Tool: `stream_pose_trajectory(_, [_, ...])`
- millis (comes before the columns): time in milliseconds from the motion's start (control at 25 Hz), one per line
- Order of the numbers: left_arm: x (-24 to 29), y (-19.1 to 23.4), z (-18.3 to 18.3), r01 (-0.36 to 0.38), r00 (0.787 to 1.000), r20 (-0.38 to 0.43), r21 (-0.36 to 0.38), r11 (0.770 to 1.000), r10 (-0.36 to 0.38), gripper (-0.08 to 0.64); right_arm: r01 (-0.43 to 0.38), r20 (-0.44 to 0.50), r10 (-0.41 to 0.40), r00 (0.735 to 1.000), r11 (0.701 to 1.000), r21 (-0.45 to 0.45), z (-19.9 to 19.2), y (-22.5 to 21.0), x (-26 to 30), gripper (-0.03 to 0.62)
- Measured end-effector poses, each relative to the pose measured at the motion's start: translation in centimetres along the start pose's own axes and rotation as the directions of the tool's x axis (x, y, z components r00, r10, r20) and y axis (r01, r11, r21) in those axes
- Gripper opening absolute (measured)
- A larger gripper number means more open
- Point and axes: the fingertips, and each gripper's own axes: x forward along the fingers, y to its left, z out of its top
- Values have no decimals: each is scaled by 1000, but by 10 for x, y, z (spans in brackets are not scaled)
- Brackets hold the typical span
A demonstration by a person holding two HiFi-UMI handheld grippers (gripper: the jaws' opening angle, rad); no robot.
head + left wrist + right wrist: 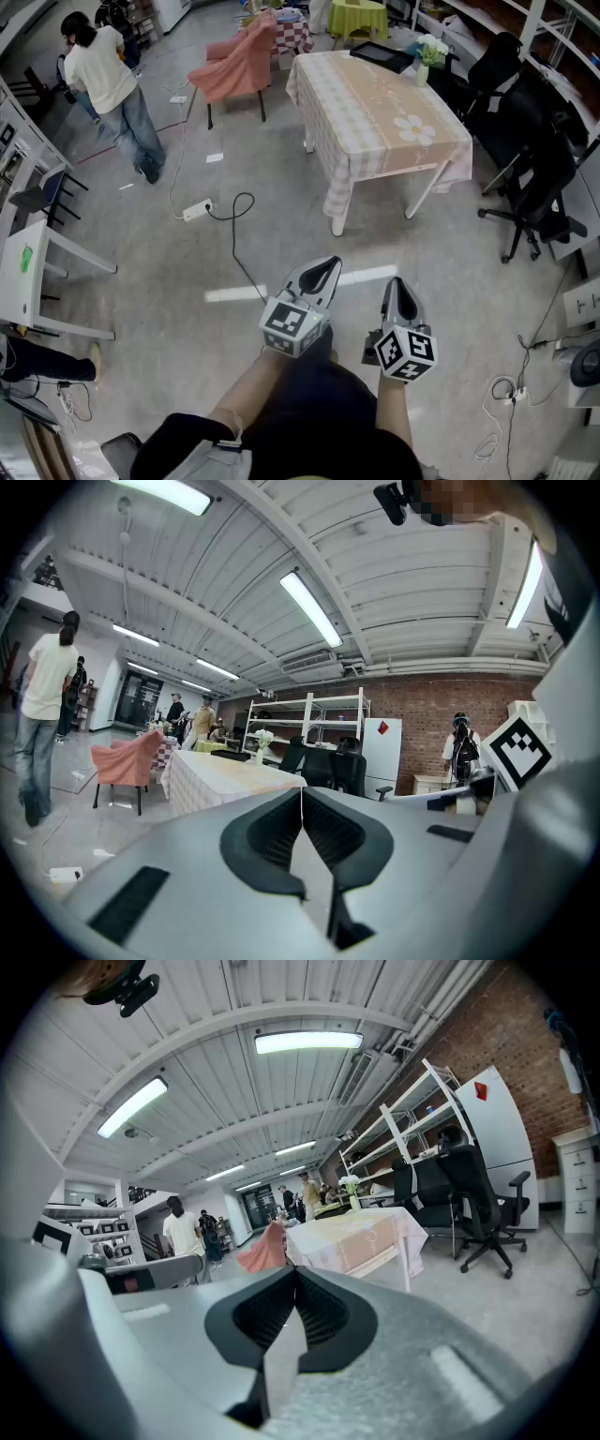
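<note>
Grippers sit side by side at lower centre of the head view, both pointing away from the person over grey floor. The left gripper has its fingers pressed together with nothing between them; the left gripper view confirms the ribbed pads meeting along one line. The right gripper is likewise closed and empty, its pads in contact in the right gripper view. The two grippers are near each other but not touching.

Nearest item: a white strip lying flat on the floor at mid-frame, just beyond the jaw tips and partly covered by the left gripper. A black cable runs from beside that strip up to a white power strip left of centre.

Further off, upper centre: a table under a checked cloth, carrying a dark tray and a vase of flowers at its far end. A pink-draped chair stands to its left. A person stands at upper left. Black office chairs line the right edge.
</note>
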Motion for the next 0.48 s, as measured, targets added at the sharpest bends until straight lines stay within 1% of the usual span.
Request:
stream_pose_trajectory(120, [0, 6, -7, -12, 1000, -15, -7, 1000, 12, 12, 11, 14, -11, 1000, 1000, 8, 0, -1, 3, 3])
stream_pose_trajectory(280, [1, 11, -11, -25, 1000, -17, -18, 1000, 25, 12, -1, 31, 0, 1000, 1000, 30, 1, -2, 10, 3])
stream_pose_trajectory(480, [17, 18, -6, -27, 1000, 0, -34, 999, 27, 12, -23, 26, 22, 999, 1000, 16, 6, -1, 29, 3])
